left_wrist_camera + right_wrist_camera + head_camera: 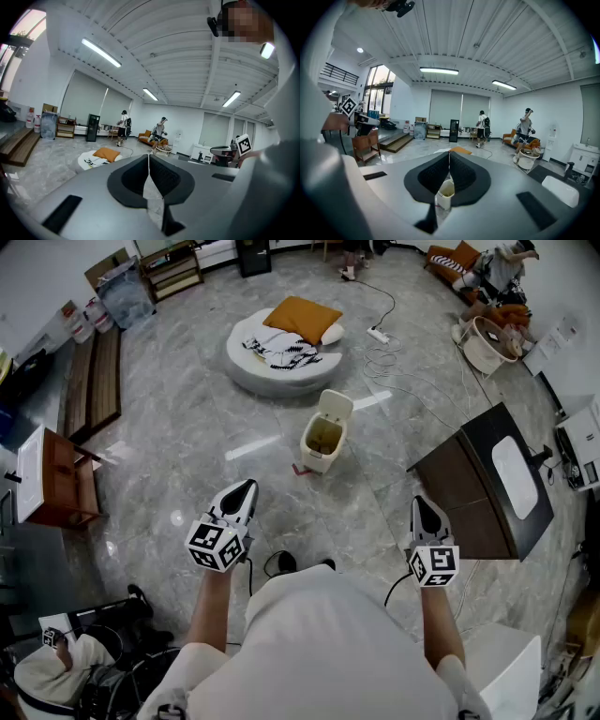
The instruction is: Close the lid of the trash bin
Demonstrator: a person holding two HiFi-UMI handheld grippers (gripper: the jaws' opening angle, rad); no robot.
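A white short-sleeved T-shirt (328, 652) covers the torso. The grey, black-padded left gripper (247, 487) and right gripper (419, 502) each bear a white cube of black square markers (217, 545) (thin black cables (397, 589) trail behind).

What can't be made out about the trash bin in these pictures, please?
- Trash bin contents: head view, too small to identify.
- Much of the bin: right gripper view, covered by the right gripper's shut jaws.
- Whole bin: left gripper view, apparently behind the left gripper's body.
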